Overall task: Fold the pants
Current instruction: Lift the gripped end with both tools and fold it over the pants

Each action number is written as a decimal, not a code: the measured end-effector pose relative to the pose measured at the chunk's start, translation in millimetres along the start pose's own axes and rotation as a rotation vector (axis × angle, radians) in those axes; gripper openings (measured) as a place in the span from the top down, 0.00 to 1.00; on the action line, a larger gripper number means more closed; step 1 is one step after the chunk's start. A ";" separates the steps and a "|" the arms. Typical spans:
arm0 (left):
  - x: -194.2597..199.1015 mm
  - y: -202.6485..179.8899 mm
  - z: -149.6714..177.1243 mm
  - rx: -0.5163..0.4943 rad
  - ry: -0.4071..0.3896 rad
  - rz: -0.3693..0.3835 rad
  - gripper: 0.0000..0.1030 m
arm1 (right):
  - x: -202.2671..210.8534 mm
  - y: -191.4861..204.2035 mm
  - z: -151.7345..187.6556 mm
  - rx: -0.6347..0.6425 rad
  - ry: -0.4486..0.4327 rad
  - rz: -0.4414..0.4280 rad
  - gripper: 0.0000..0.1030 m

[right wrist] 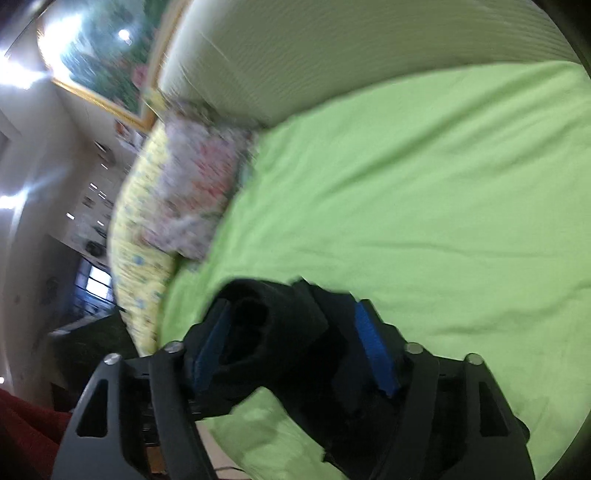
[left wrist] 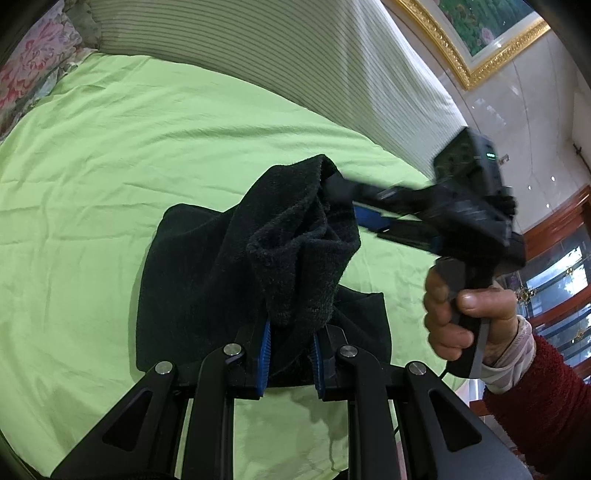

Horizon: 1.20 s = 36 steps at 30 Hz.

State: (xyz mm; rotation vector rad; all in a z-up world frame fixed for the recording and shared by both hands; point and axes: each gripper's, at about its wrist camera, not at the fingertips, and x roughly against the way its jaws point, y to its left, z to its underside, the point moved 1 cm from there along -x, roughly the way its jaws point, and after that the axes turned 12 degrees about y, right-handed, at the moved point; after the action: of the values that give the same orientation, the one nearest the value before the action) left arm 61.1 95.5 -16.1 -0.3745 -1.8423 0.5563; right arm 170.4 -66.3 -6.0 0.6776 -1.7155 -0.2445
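The black fleece pants [left wrist: 207, 280] lie partly folded on the green bed sheet [left wrist: 110, 155]. One bunched end is lifted off the bed. My left gripper [left wrist: 290, 354] is shut on that lifted cloth at the bottom of the left wrist view. My right gripper [left wrist: 341, 192] comes in from the right and is shut on the top of the same lifted fold. In the blurred right wrist view the black cloth [right wrist: 280, 332] fills the space between the blue pads of my right gripper [right wrist: 295, 343].
A pale striped headboard cushion [left wrist: 295, 55] runs along the far side of the bed. A floral pillow [left wrist: 33, 66] lies at the bed's corner and also shows in the right wrist view [right wrist: 192, 184]. A gold-framed picture [left wrist: 480, 33] hangs on the wall.
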 end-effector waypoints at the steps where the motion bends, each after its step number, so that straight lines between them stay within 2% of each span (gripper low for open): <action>1: -1.8 -1.2 0.2 -0.004 0.005 -0.005 0.83 | -7.9 -2.1 1.6 -0.009 0.030 -0.005 0.62; 2: -4.6 -2.1 0.4 -0.008 0.014 -0.014 0.83 | -10.9 -2.9 3.2 -0.013 0.036 0.003 0.72; 4: -7.6 -5.9 0.9 -0.018 0.022 -0.010 0.83 | -10.7 -3.4 7.7 -0.013 0.027 0.035 0.81; 7: -7.5 -18.5 -0.5 -0.054 0.025 0.015 0.83 | 8.1 -3.0 17.7 -0.019 -0.029 0.033 0.82; 10: -10.0 -42.6 0.8 -0.145 0.038 0.028 0.83 | 35.2 -1.7 35.5 -0.023 -0.092 0.044 0.83; 15: -31.0 -82.4 8.3 -0.294 0.095 0.032 0.83 | 72.3 -23.9 72.4 -0.086 -0.161 0.067 0.84; 19: -57.3 -105.2 11.1 -0.367 0.151 0.021 0.83 | 83.1 -46.5 96.8 -0.160 -0.193 0.094 0.86; 23: -89.3 -109.3 14.9 -0.413 0.216 -0.027 0.82 | 81.6 -71.0 114.6 -0.219 -0.201 0.141 0.94; 28: -116.9 -112.8 15.8 -0.440 0.268 -0.060 0.82 | 72.0 -90.1 125.8 -0.254 -0.199 0.192 0.94; 31: -131.0 -115.2 17.6 -0.454 0.278 -0.067 0.78 | 68.7 -98.7 130.3 -0.282 -0.205 0.219 0.94; 34: -141.8 -115.4 16.1 -0.451 0.301 -0.067 0.67 | 65.4 -103.7 129.8 -0.304 -0.219 0.238 0.93; 36: -138.7 -117.6 15.0 -0.449 0.305 -0.043 0.53 | 63.7 -105.5 128.4 -0.312 -0.222 0.267 0.89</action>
State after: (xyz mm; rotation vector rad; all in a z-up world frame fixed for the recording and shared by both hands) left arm 94.4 -76.8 -66.3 -0.6777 -1.6611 0.0423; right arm 74.0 -211.7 -40.7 0.1947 -1.9036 -0.4005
